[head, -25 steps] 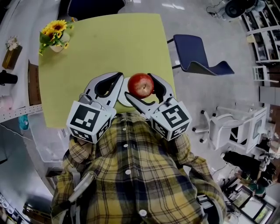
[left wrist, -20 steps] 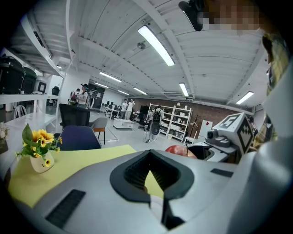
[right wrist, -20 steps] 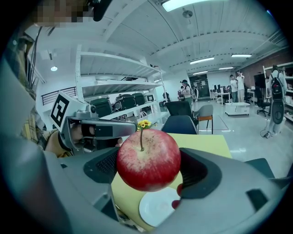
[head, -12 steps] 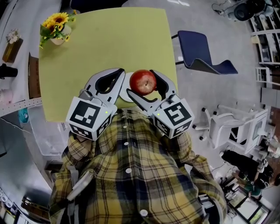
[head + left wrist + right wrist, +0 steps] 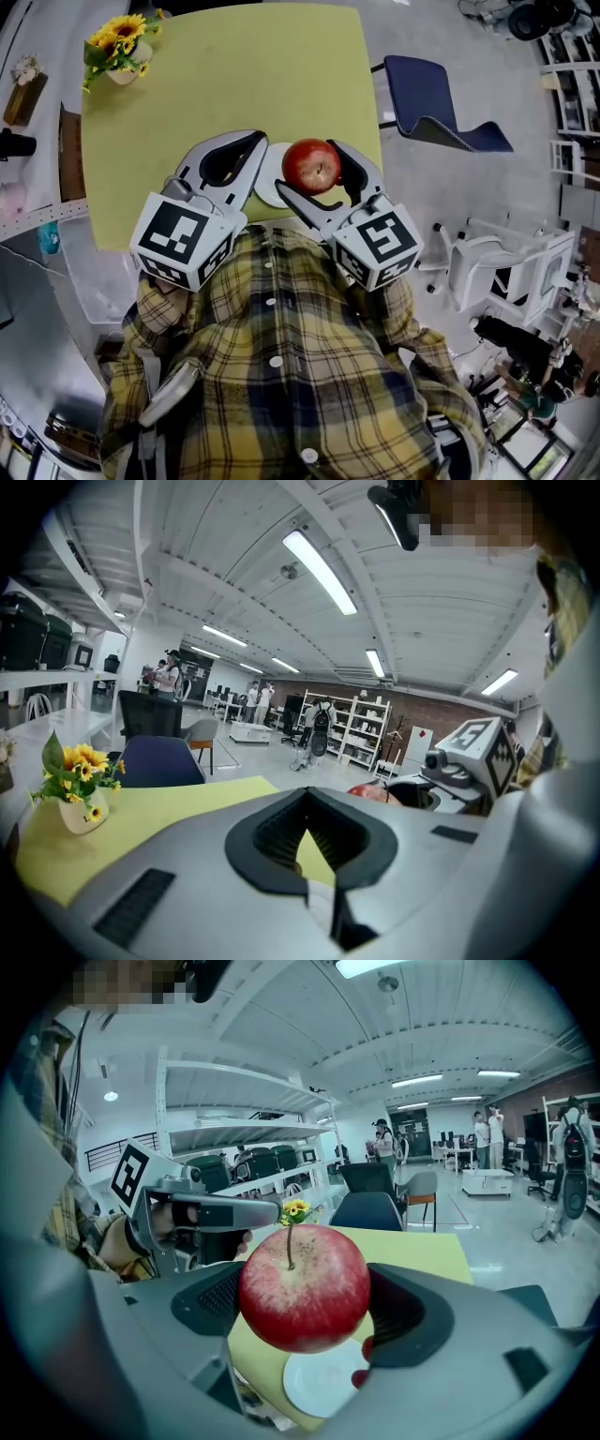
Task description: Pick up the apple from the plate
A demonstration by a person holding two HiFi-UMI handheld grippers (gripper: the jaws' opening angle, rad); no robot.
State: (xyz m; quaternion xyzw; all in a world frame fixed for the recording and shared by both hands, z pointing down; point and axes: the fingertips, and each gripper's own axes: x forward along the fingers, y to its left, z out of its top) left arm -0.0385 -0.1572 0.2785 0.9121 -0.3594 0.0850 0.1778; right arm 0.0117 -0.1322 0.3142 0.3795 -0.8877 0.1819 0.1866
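clamping the red apple (image 5: 304,1286) between its jaws, stem upright, the right gripper (image 5: 306,171) holds it clear of the white plate (image 5: 323,1384) on the yellow-green table (image 5: 225,75), while the left gripper (image 5: 251,150) sits just beside, jaws together.

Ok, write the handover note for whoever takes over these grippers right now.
Right gripper: shut on the apple, one jaw on each side, stem up.
Left gripper: shut, empty, hovering over the table beside the right one.
Plate: white, bare, at the table's near edge, below the apple.
Done: the apple is lifted off the plate.
Left: the pick looks complete; just keep the grip firm.
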